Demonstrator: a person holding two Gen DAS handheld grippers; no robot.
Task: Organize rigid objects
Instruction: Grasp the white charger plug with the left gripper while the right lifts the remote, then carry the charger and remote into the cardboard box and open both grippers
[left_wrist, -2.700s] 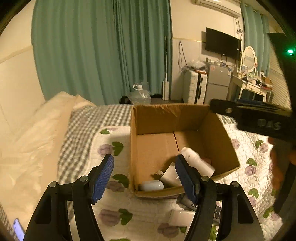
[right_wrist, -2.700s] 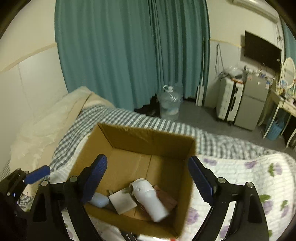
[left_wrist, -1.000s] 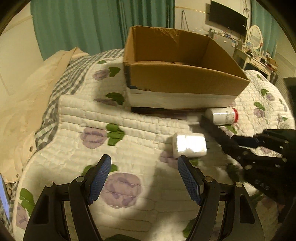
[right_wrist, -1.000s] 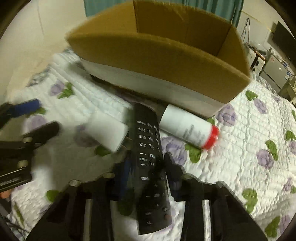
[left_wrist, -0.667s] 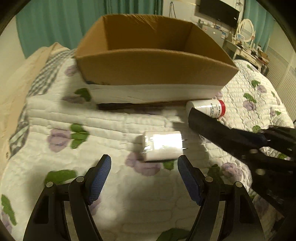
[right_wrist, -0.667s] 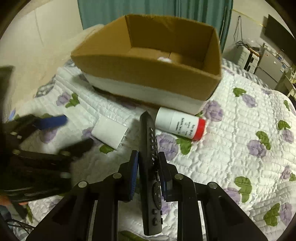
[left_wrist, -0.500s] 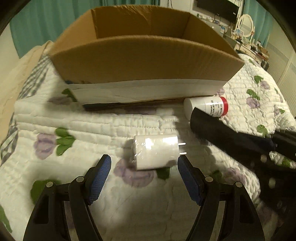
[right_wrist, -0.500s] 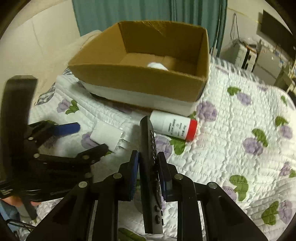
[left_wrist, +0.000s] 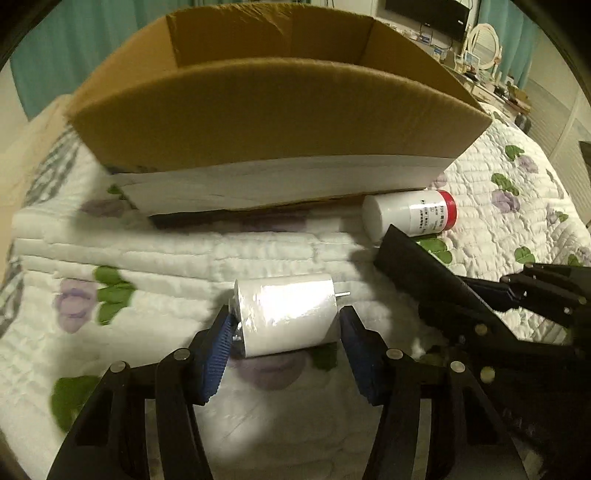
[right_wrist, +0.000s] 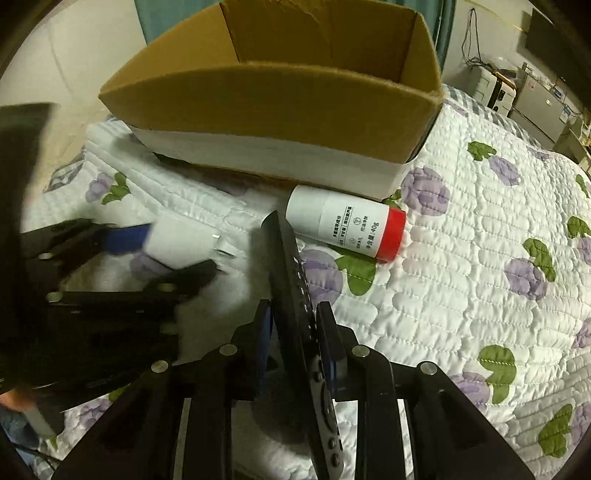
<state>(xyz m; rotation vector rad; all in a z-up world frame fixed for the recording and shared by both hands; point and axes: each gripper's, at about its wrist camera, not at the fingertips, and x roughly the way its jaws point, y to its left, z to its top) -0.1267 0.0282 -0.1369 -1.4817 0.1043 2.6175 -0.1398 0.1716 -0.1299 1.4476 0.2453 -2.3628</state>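
Note:
A white plug adapter (left_wrist: 286, 314) wrapped in clear film lies on the quilt between the fingers of my left gripper (left_wrist: 284, 334). The blue pads stand at both of its ends, the left one touching. It also shows in the right wrist view (right_wrist: 183, 242). My right gripper (right_wrist: 295, 328) is shut on a black remote control (right_wrist: 295, 295), held on edge above the quilt; the remote also shows in the left wrist view (left_wrist: 424, 273). A white bottle with a red cap (right_wrist: 347, 227) lies on its side by the cardboard box (right_wrist: 280, 99).
The box (left_wrist: 273, 107) stands on the flowered white quilt (right_wrist: 480, 258), open at the top, its inside hidden from here. Teal curtains hang behind. A fridge and a suitcase (right_wrist: 532, 107) stand at the far right of the room.
My left gripper has come down and forward around the adapter and its jaws have narrowed onto it. My right gripper has taken hold of the remote and lifted it on edge.

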